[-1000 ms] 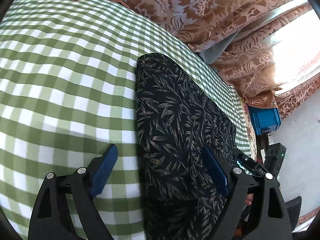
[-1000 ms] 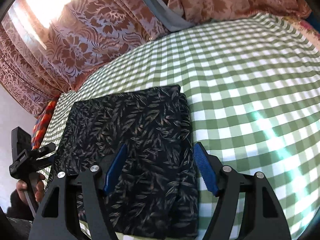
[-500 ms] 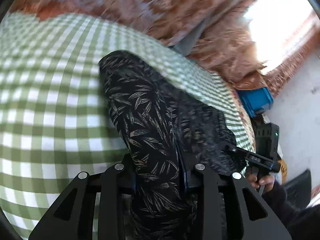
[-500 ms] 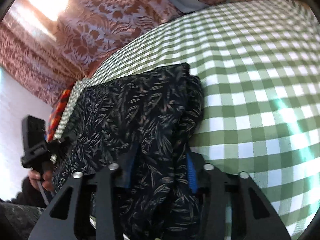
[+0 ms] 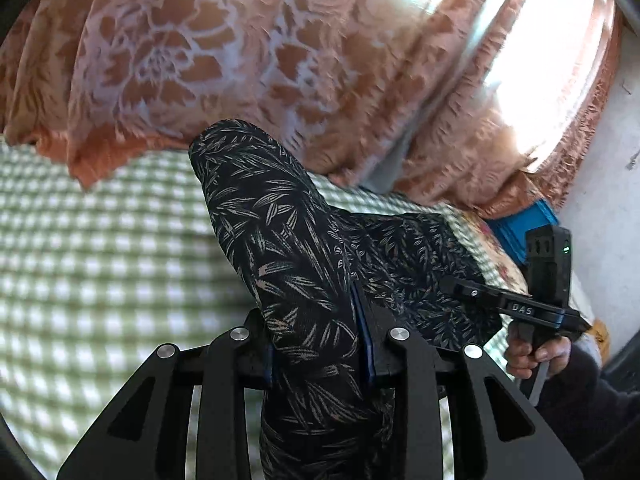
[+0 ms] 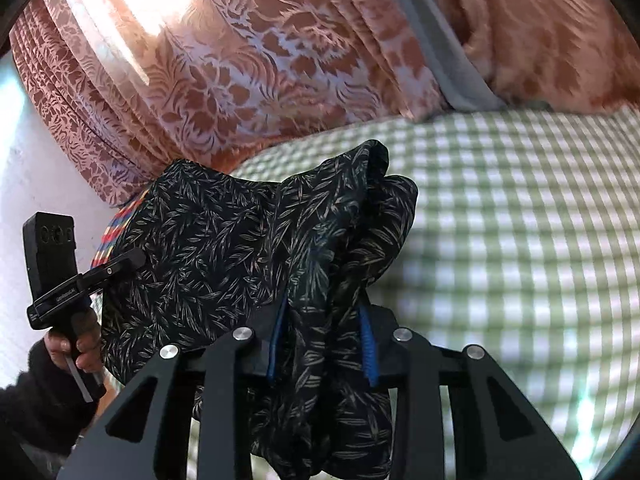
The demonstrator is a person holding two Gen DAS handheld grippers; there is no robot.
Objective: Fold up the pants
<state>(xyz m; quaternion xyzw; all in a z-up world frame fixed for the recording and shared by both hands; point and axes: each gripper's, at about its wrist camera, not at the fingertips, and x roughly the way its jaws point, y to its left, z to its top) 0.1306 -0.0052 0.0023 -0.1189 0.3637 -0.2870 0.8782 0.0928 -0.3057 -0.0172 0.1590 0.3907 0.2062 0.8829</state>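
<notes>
left claw [image 5: 320, 348] clamped on pants [image 5: 280, 240] | right claw [image 6: 324, 344] just closed, gripping pants

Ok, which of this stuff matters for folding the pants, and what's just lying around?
Part of the job:
pants
left tool
right tool
green checked sheet

Just lying about:
floral curtain
blue crate

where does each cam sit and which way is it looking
Left wrist: on the left tool, looking along its fingers at the clamped pants, curtain beyond; right hand shows.
Right wrist: on the right tool, same pants, left hand shows.
Shared: pants, checked cloth, curtain.
</notes>
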